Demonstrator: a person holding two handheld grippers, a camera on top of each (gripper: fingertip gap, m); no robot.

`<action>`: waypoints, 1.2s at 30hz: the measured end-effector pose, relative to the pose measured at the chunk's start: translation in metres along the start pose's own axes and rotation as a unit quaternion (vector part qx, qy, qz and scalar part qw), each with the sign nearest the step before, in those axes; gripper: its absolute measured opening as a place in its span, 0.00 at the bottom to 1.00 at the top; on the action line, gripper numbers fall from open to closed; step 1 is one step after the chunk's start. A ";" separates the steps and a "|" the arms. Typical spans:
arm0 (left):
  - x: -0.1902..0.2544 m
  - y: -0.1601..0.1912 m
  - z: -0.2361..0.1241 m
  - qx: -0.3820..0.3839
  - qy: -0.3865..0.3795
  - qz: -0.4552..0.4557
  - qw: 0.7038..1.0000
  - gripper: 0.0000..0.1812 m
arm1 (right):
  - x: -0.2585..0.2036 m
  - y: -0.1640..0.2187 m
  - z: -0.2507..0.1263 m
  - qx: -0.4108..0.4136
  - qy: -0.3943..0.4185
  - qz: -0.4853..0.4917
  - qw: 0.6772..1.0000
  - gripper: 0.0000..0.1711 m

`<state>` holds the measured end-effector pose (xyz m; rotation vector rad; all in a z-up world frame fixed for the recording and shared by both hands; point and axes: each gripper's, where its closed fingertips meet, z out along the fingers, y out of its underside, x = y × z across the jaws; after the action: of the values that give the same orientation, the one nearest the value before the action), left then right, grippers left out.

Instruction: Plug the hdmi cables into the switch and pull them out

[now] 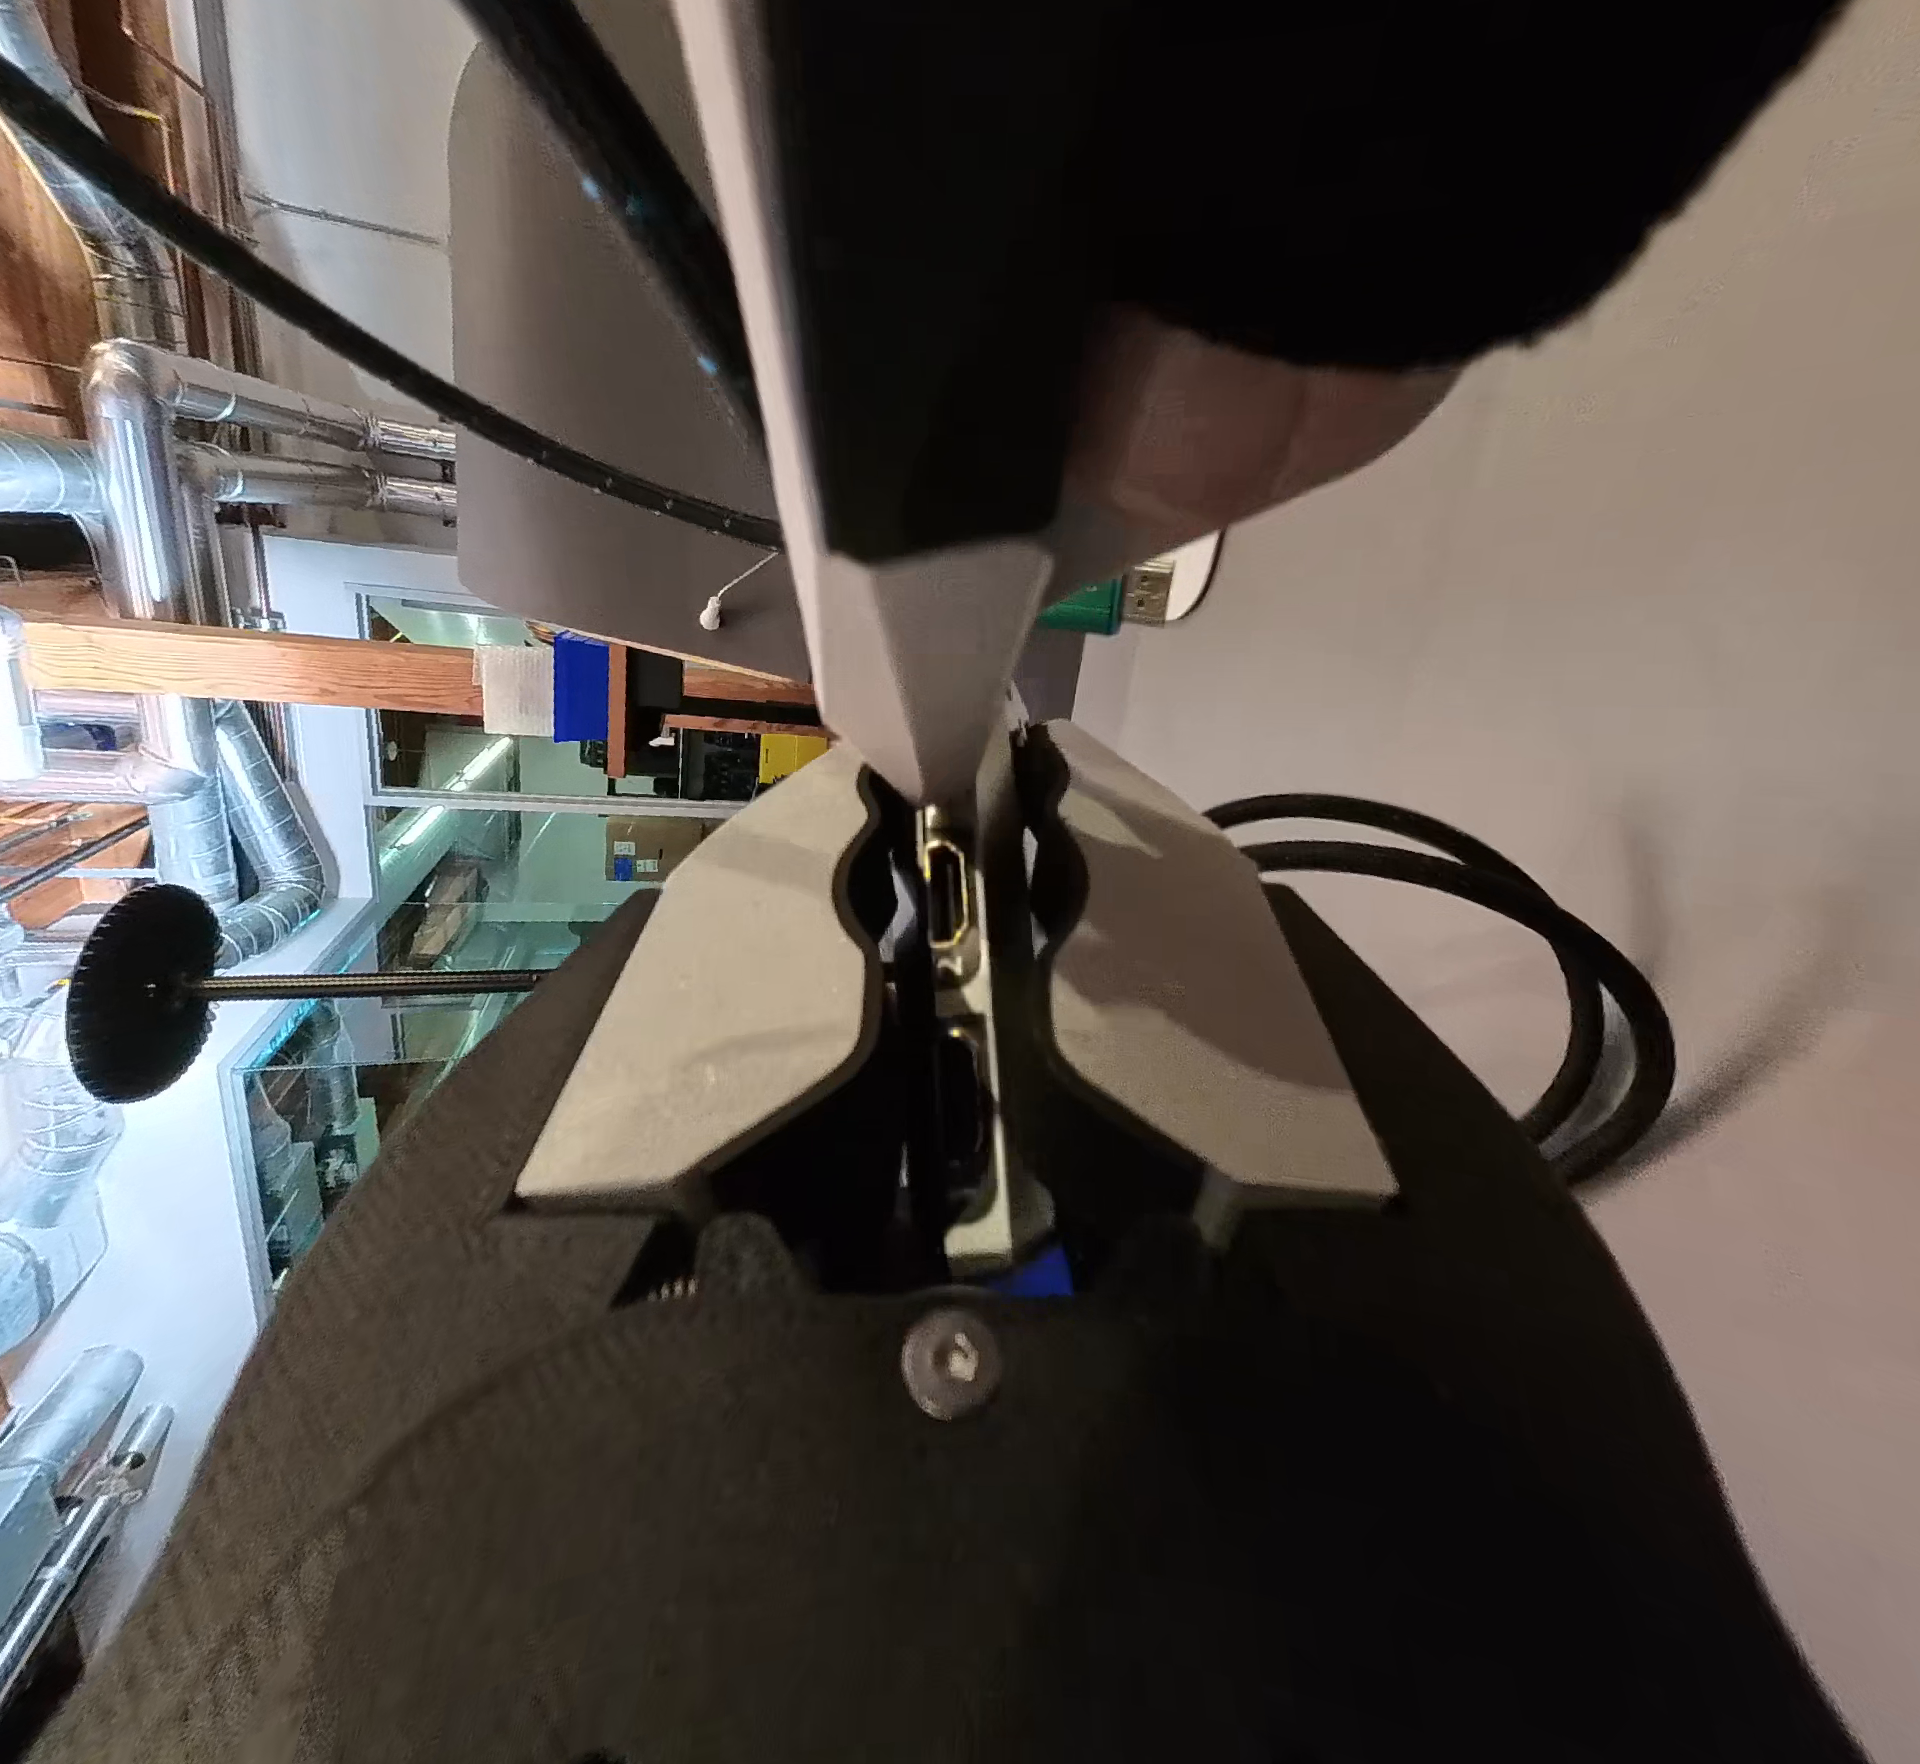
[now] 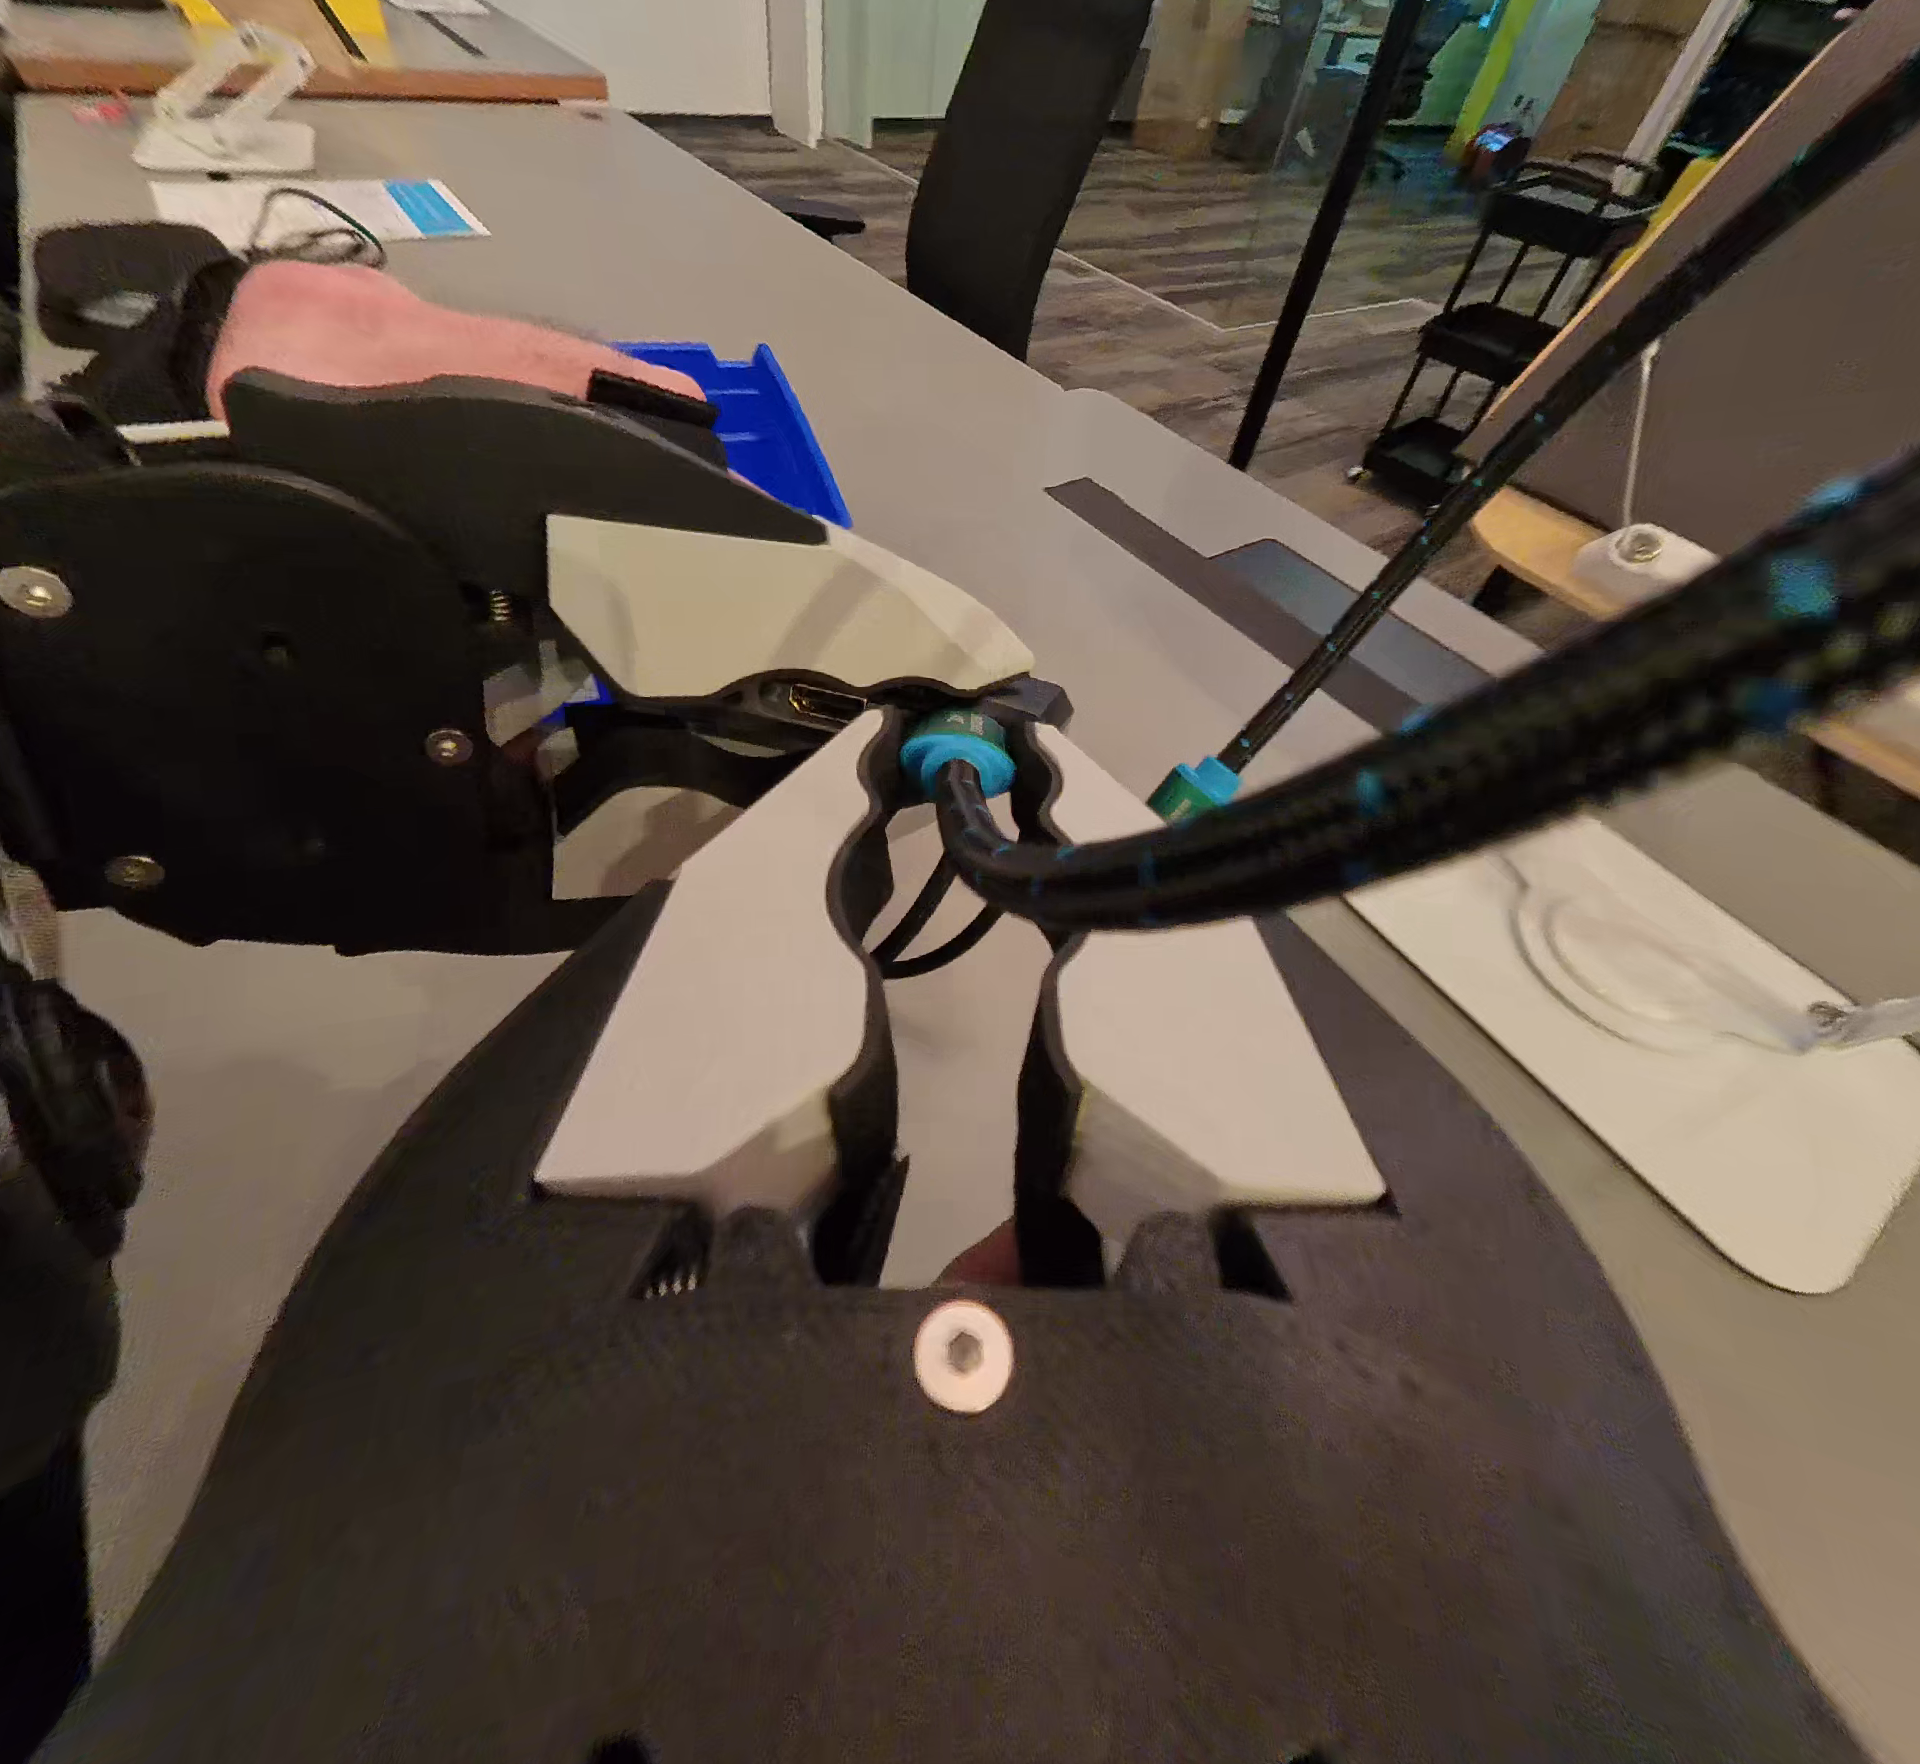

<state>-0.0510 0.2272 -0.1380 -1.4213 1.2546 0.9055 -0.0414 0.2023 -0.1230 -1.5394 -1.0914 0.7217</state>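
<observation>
Teal-collared hdmi plug point(image 2: 951, 746) is pinched in the right gripper point(image 2: 961, 784), nose at the switch point(image 2: 831, 704), which the left gripper point(image 1: 961, 841) clamps flat above the table point(image 2: 1039, 467) to brace against insertion. Plug's long axis runs along the right fingers, pointing into the switch's port edge; a second plug point(image 2: 1195, 787) hangs free just beside.

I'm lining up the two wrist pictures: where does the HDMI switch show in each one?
Left wrist view: the switch sits centre frame, clamped edge-on between the left gripper's own fingers, an open port facing the camera.
Right wrist view: the switch is left of centre, held in the left gripper, beside the teal plug.
Shared landmark: the second teal plug, lying unplugged on the table.
</observation>
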 end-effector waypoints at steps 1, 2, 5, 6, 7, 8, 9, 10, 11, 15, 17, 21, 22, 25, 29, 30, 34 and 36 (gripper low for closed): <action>-0.001 -0.001 -0.001 0.002 0.000 -0.002 1.000 0.12 | 0.000 -0.001 -0.001 0.004 -0.010 0.014 1.000 0.10; -0.001 -0.002 -0.001 0.003 0.000 -0.002 1.000 0.12 | 0.001 -0.002 -0.002 0.008 -0.021 0.031 0.999 0.10; -0.002 -0.003 -0.001 0.003 0.005 -0.002 1.000 0.12 | 0.002 -0.003 -0.003 0.021 -0.051 0.077 0.996 0.11; -0.002 -0.004 -0.001 0.003 0.006 -0.002 1.000 0.12 | 0.002 -0.004 -0.004 0.025 -0.060 0.090 0.994 0.11; -0.002 -0.004 -0.001 0.004 0.008 -0.002 1.000 0.12 | 0.003 -0.004 -0.004 0.028 -0.065 0.097 0.993 0.11; -0.002 -0.005 -0.001 0.005 0.012 -0.002 1.000 0.12 | 0.003 -0.003 -0.004 0.029 -0.064 0.093 0.993 0.11; -0.001 -0.005 0.000 0.008 0.016 -0.002 1.000 0.12 | 0.003 -0.003 -0.004 0.026 -0.059 0.082 0.995 0.11; -0.002 -0.006 -0.001 0.015 0.015 -0.003 1.000 0.13 | 0.004 -0.003 -0.005 0.023 -0.056 0.071 0.996 0.10; -0.003 -0.007 -0.001 0.024 0.008 -0.003 1.000 0.13 | 0.004 -0.005 -0.006 0.022 -0.056 0.065 0.996 0.10; -0.007 -0.010 -0.003 0.040 -0.012 0.002 0.999 0.16 | 0.006 -0.007 -0.008 0.026 -0.060 0.071 0.995 0.10; -0.005 -0.008 -0.003 0.040 -0.005 -0.008 0.999 0.18 | 0.005 -0.006 -0.008 0.024 -0.061 0.072 0.995 0.10; -0.005 -0.009 -0.004 0.041 -0.006 -0.009 0.999 0.18 | 0.005 -0.006 -0.009 0.027 -0.064 0.073 0.995 0.10; -0.005 -0.009 -0.004 0.042 -0.004 -0.013 0.999 0.18 | 0.005 -0.007 -0.009 0.028 -0.063 0.073 0.995 0.10; -0.005 -0.010 -0.003 0.040 0.005 -0.018 0.999 0.16 | 0.006 -0.008 -0.009 0.033 -0.060 0.070 0.995 0.10; -0.004 -0.011 -0.003 0.031 0.004 -0.006 1.000 0.15 | 0.009 -0.010 -0.010 0.026 -0.034 0.027 0.999 0.11; -0.005 -0.011 -0.003 0.027 0.001 0.003 1.000 0.15 | 0.010 -0.010 -0.010 0.022 -0.024 0.013 0.999 0.11; -0.003 -0.010 -0.003 0.023 0.001 0.019 1.000 0.14 | 0.009 -0.007 -0.010 -0.003 -0.027 -0.007 1.000 0.11; -0.002 -0.010 -0.003 0.018 0.002 0.021 1.000 0.14 | 0.010 -0.006 -0.010 -0.003 -0.021 -0.011 1.000 0.11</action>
<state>-0.0417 0.2245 -0.1331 -1.3732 1.3021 0.9048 -0.0301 0.2072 -0.1135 -1.5205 -1.1414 0.7390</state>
